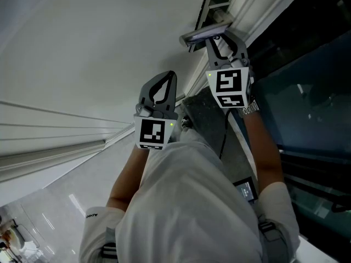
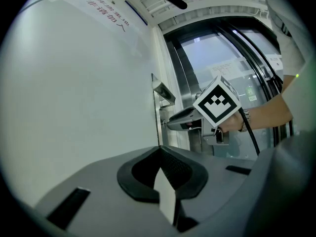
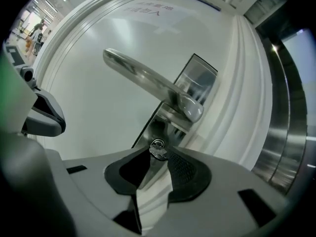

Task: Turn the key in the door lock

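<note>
A small silver key (image 3: 158,149) sticks out of the metal lock plate (image 3: 159,127), just under the long silver door handle (image 3: 148,80). My right gripper (image 3: 159,155) is shut on the key's head, its two tips meeting around it. In the head view this gripper (image 1: 213,39) reaches up under the handle (image 1: 204,33), and the key is hidden there. My left gripper (image 1: 171,75) hangs lower left in front of the white door (image 1: 98,48), shut with nothing in it. From the left gripper view (image 2: 159,151), the right gripper (image 2: 183,118) shows at the door's edge.
Right of the white door stand a metal frame (image 3: 276,132) and dark glass panels (image 1: 307,103). A black cable (image 2: 249,130) trails from the right gripper. Pale moulding (image 1: 55,147) runs across the door's lower part. A person's torso (image 1: 186,201) fills the head view's bottom.
</note>
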Demonstrator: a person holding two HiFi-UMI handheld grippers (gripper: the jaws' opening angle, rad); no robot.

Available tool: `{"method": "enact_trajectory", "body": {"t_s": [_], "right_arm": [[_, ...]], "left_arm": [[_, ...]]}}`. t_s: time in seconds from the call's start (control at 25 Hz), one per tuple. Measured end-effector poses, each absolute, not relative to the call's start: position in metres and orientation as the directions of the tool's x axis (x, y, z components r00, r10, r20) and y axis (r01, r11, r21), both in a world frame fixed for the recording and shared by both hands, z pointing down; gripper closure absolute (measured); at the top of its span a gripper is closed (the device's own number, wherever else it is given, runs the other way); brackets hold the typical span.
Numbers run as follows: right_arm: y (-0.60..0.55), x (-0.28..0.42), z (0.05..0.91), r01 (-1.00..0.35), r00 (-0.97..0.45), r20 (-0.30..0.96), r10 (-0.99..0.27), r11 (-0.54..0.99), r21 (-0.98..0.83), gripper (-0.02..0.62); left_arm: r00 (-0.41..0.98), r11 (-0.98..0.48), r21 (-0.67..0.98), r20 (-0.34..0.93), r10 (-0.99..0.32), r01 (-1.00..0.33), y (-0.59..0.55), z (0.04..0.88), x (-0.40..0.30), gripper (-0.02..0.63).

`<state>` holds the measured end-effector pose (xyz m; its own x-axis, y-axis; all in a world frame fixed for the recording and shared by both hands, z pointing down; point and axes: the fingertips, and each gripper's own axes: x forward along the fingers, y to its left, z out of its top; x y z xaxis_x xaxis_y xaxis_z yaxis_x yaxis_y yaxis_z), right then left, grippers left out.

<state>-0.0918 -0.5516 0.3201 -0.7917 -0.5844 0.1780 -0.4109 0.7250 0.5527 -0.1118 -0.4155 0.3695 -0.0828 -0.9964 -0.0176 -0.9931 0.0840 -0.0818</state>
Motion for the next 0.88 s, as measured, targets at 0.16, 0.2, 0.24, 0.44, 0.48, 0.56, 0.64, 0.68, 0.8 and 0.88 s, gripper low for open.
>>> {"method": "enact_trajectory", "body": {"t_s": [0.16,0.2,0.24,0.44,0.48,0.56,0.64,0.68,0.8,0.88], "right_arm": [[-0.5508,-0.0915,0.3192,-0.424,-0.8,0.196,-0.567,0.765,0.485,0.486],[-0.551,-0.0915,0.3192,-0.429,-0.802,0.201,-0.562,0.777,0.46,0.486],[-0.5512,-0.0915,0.3191,-0.433,-0.804,0.205,-0.557,0.787,0.44,0.486],[-0.5509,-0.0912,0.3186,-0.439,-0.812,0.213,-0.543,0.809,0.391,0.485],[-0.5513,-0.0908,0.3188,-0.439,-0.815,0.216,-0.538,0.816,0.377,0.485],[-0.5523,-0.0899,0.3188,-0.443,-0.824,0.222,-0.522,0.836,0.324,0.485],[-0.5529,-0.0894,0.3186,-0.448,-0.835,0.226,-0.502,0.858,0.251,0.485],[-0.5532,-0.0892,0.3186,-0.449,-0.839,0.228,-0.494,0.866,0.221,0.485],[-0.5535,-0.0891,0.3189,-0.452,-0.845,0.231,-0.482,0.875,0.171,0.485],[-0.5539,-0.089,0.3191,-0.453,-0.85,0.233,-0.473,0.881,0.136,0.485]], "left_arm": [[-0.086,0.088,-0.082,-0.019,-0.996,-0.993,-0.4143,0.368,-0.1123,0.597],[-0.087,0.088,-0.082,-0.02,-0.996,-0.993,-0.4142,0.368,-0.1123,0.597],[-0.087,0.088,-0.082,-0.02,-0.996,-0.993,-0.4143,0.3681,-0.1121,0.597],[-0.085,0.087,-0.082,-0.022,-0.996,-0.993,-0.4143,0.3676,-0.1115,0.597],[-0.085,0.086,-0.082,-0.023,-0.996,-0.993,-0.4144,0.3671,-0.1113,0.597],[-0.084,0.086,-0.082,-0.025,-0.996,-0.993,-0.4145,0.366,-0.1108,0.597],[-0.083,0.085,-0.082,-0.026,-0.996,-0.993,-0.4145,0.3658,-0.1105,0.598],[-0.083,0.085,-0.082,-0.025,-0.996,-0.993,-0.4145,0.3661,-0.1105,0.598],[-0.086,0.088,-0.081,-0.024,-0.996,-0.993,-0.414,0.3667,-0.1114,0.597],[-0.088,0.09,-0.079,-0.024,-0.996,-0.993,-0.4139,0.3667,-0.112,0.597]]}}
